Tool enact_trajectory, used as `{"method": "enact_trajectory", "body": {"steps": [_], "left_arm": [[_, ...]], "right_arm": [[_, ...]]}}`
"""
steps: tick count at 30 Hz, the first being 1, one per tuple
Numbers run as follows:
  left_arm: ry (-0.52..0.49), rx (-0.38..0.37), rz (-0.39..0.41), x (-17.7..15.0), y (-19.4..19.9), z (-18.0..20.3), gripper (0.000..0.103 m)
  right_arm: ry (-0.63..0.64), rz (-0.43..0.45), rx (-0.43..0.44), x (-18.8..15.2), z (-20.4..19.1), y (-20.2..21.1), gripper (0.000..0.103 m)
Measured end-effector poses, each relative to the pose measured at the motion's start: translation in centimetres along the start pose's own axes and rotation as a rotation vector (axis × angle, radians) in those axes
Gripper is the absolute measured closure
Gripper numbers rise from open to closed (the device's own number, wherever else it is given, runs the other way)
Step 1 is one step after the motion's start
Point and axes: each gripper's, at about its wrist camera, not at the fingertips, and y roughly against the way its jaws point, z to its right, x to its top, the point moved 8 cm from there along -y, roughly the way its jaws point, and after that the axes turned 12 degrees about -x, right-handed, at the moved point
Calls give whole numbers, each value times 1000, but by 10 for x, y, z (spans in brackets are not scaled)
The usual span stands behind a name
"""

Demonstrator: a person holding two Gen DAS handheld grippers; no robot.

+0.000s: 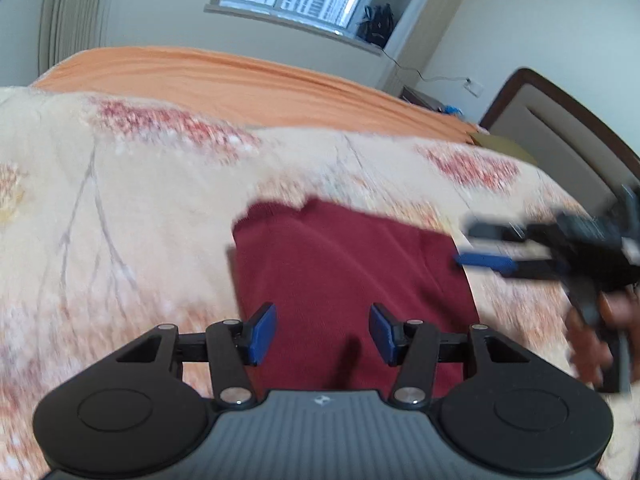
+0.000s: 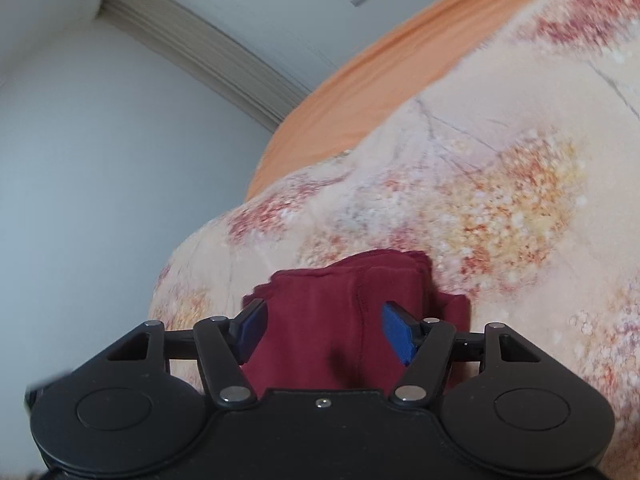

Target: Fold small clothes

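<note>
Garment: the dark red knit garment (image 1: 352, 280) lay flat on the floral cream bedspread (image 1: 140, 200), near the bed's near edge; in the right wrist view it (image 2: 340, 320) showed stacked layers at its far end, so it seemed partly folded.
Left fingers: the left gripper (image 1: 323, 334) hovered over the red cloth, its blue-padded fingers (image 1: 262, 334) standing moderately apart with nothing between them.
Right fingers: the right gripper (image 2: 325, 334) stood fairly wide over the garment's near edge, gripping nothing; in the left wrist view it (image 1: 486, 246) hung blurred at the garment's right side, above the cloth.
Step in hand: judged as a regrasp between folds.
Doing it well: each gripper should pinch only the top layer at a near corner, both lifting evenly so the fold edge stays straight and the lower layers stay undragged.
Count: one red garment, two grippers, one bedspread, one orange sheet (image 1: 240, 76).
</note>
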Motion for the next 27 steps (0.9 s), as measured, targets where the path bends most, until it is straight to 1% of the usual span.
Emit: {"method": "enact_trajectory", "body": {"steps": [1, 2, 3, 4, 5, 6, 7, 8, 9, 10, 12, 13, 14, 16, 17, 19, 21, 24, 25, 27], "left_arm": [[-1, -2, 10, 10, -3, -5, 47], [-3, -11, 15, 21, -8, -7, 47], [-5, -26, 17, 29, -14, -9, 47], [-7, -42, 10, 35, -22, -9, 47], [-7, -56, -9, 38, -31, -10, 47], [-11, -56, -32, 39, -41, -12, 47], [-20, -44, -61, 38, -52, -14, 47], [-24, -26, -92, 36, -62, -18, 49], [-22, -9, -119, 32, -71, -22, 53], [-27, 2, -136, 28, -77, -25, 53], [-55, 17, -145, 26, -81, -26, 53], [-65, 18, -141, 27, -80, -24, 53], [-70, 18, -131, 28, -78, -22, 53], [-81, 9, -102, 30, -68, -13, 53], [-91, 4, -91, 29, -61, -8, 53], [-115, -19, -72, 25, -49, 6, 53], [-160, -32, -83, 16, -45, 20, 53], [-246, -46, -128, 7, -53, 40, 53], [-263, -56, -139, 6, -58, 46, 53], [-275, -88, -167, 3, -72, 58, 53]], "right_arm": [[15, 14, -5, -11, -3, 12, 37], [17, 29, 7, -25, -5, 25, 42], [7, 34, 37, -39, -7, 36, 44], [-5, 27, 64, -53, -8, 43, 50], [-22, 16, 63, -67, -6, 47, 55], [-47, -4, 32, -82, 3, 48, 55], [-70, -27, -15, -95, 15, 48, 58], [-84, -44, -66, -110, 30, 48, 80], [-111, -61, -123, -122, 45, 49, 95], [-148, -69, -162, -130, 57, 54, 103], [-202, -30, -181, -138, 67, 73, 85], [-204, 0, -184, -138, 65, 84, 71], [-195, 30, -175, -137, 59, 94, 68], [-136, 61, -163, -132, 41, 104, 68], [-79, 68, -165, -129, 29, 105, 68], [33, 81, -163, -122, 5, 100, 68], [152, 82, -170, -115, -16, 87, 70], [314, 32, -179, -119, -42, 59, 78], [355, 15, -188, -125, -46, 49, 84], [431, -62, -256, -145, -41, 29, 86]]}}
